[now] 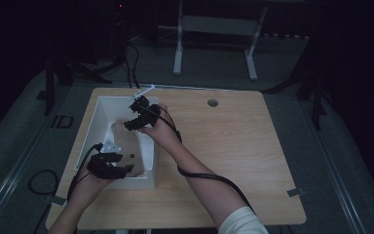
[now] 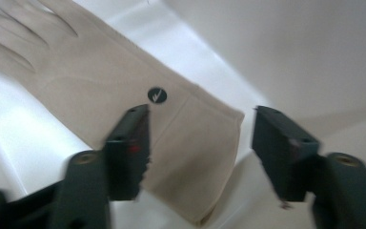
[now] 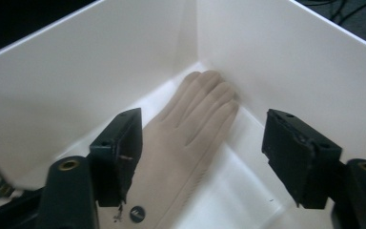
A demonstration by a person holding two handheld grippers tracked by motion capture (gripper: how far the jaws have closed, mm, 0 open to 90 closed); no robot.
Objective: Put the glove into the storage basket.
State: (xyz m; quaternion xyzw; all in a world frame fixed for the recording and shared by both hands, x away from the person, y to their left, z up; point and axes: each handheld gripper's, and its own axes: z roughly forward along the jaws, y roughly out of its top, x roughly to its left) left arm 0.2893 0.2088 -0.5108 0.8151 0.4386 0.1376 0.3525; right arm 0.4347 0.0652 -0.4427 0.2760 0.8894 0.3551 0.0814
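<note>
Jaws spread on both your grippers, left gripper (image 2: 198, 148) and right gripper (image 3: 202, 160), nothing pinched. That beige glove (image 3: 190, 124) lies flat in the white bin (image 1: 148, 161) at the desk's left edge, fingertips tucked into a corner. Looks like release; next, lift both hands clear.

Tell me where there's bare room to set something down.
Free: the wooden table right of the white bin, out to its right edge and past the round hole. Crowded: inside the bin, with the beige glove and both tools.
</note>
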